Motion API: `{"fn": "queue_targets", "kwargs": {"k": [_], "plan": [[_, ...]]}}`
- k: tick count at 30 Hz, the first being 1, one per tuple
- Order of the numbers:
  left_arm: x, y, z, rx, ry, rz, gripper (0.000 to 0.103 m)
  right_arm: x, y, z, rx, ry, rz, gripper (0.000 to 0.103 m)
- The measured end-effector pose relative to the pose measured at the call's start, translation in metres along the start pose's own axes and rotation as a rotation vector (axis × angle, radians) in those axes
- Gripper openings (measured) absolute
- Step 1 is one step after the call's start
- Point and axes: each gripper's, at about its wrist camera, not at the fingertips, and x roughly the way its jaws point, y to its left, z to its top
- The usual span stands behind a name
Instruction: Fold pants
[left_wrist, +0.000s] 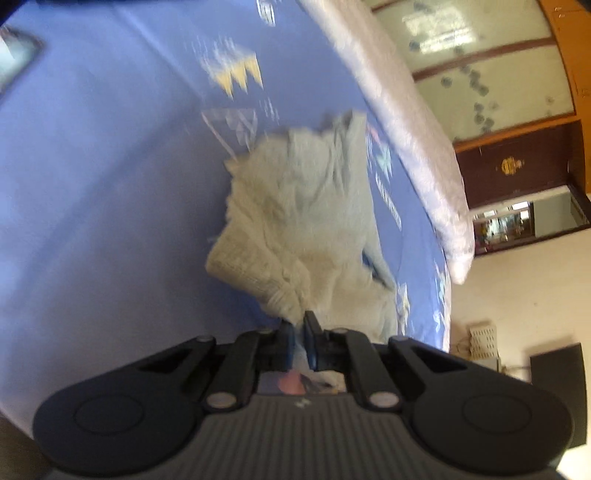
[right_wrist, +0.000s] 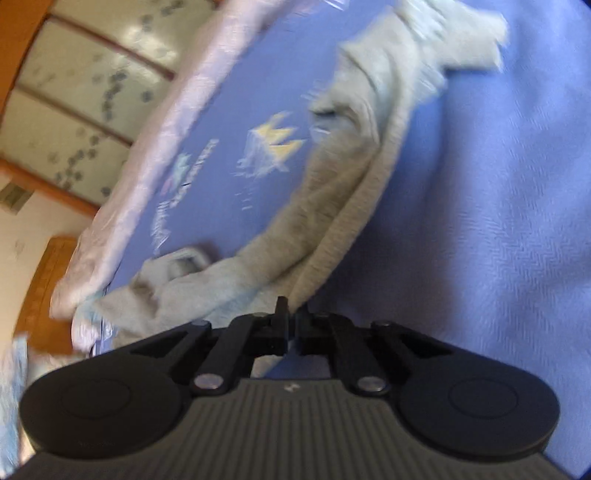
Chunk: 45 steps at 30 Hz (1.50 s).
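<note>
Pale grey-green pants (left_wrist: 295, 221) lie rumpled on a blue bed sheet (left_wrist: 110, 184). My left gripper (left_wrist: 299, 325) is shut on a ribbed edge of the pants, which hang and bunch in front of it. In the right wrist view the pants (right_wrist: 332, 184) stretch away from me across the sheet (right_wrist: 498, 221). My right gripper (right_wrist: 293, 314) is shut on a ribbed edge of them. Both views are blurred by motion.
The sheet has printed crown patterns (left_wrist: 240, 74) (right_wrist: 277, 144). A pink-white mattress edge (left_wrist: 406, 122) (right_wrist: 147, 155) borders the bed. Beyond it are frosted wardrobe panels (left_wrist: 480, 66), a dark door (left_wrist: 517, 166) and a cream floor (left_wrist: 517, 295).
</note>
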Motion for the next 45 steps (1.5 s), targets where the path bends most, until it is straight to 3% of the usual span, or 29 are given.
{"fn": "queue_targets", "kwargs": {"k": [3,6,8,10,13,16,18,20,22,25,30,32,33,34,36,38,42,45], "plan": [[-0.018,0.007,0.008,0.004,-0.072,0.068,0.006,-0.037,0.018,-0.019,-0.083,0.021,0.083,0.005],[-0.024,0.023,0.012,0.003,-0.124,0.21,0.007,-0.067,0.029,-0.056,-0.214,0.109,0.14,0.005],[-0.009,0.031,0.009,0.015,-0.106,0.37,0.012,-0.067,0.034,-0.081,-0.353,0.189,0.089,0.016],[0.0,0.038,0.001,0.012,-0.083,0.448,0.011,-0.066,0.027,-0.092,-0.423,0.217,0.029,0.017],[-0.013,0.036,-0.01,0.01,-0.131,0.436,0.015,-0.077,-0.001,-0.064,-0.31,0.148,-0.009,0.017],[-0.036,0.021,-0.018,0.047,-0.239,0.429,0.019,-0.1,-0.026,-0.016,-0.226,-0.033,-0.089,0.017],[-0.043,0.007,-0.02,0.09,-0.269,0.403,0.019,-0.111,-0.044,0.018,-0.17,-0.166,-0.135,0.02],[-0.039,-0.013,-0.021,0.146,-0.259,0.371,0.022,-0.113,-0.063,0.048,-0.099,-0.3,-0.176,0.044],[-0.019,-0.035,-0.024,0.199,-0.227,0.349,0.025,-0.107,-0.083,0.076,-0.03,-0.384,-0.206,0.049],[0.006,-0.054,-0.035,0.242,-0.146,0.333,0.026,-0.083,-0.108,0.111,0.063,-0.39,-0.208,0.049],[0.057,-0.079,-0.062,0.319,0.008,0.32,0.027,-0.036,-0.138,0.151,0.241,-0.269,-0.107,0.049],[0.083,-0.092,-0.071,0.365,0.058,0.326,0.029,-0.024,-0.139,0.156,0.314,-0.22,-0.017,0.047],[0.094,-0.098,-0.075,0.386,0.079,0.321,0.03,-0.015,-0.143,0.16,0.356,-0.201,0.013,0.043],[0.107,-0.104,-0.079,0.408,0.103,0.323,0.03,-0.011,-0.144,0.164,0.379,-0.192,0.006,0.015],[0.13,-0.108,-0.086,0.43,0.145,0.345,0.03,-0.015,-0.137,0.171,0.37,-0.201,-0.015,0.009],[0.147,-0.112,-0.091,0.435,0.184,0.348,0.03,-0.048,-0.117,0.177,0.312,-0.27,0.043,0.009],[0.163,-0.116,-0.099,0.469,0.204,0.365,0.03,-0.151,-0.099,0.171,0.122,-0.576,0.226,0.009],[0.17,-0.114,-0.103,0.471,0.223,0.366,0.03,-0.2,-0.109,0.147,0.028,-0.695,0.185,0.009]]}}
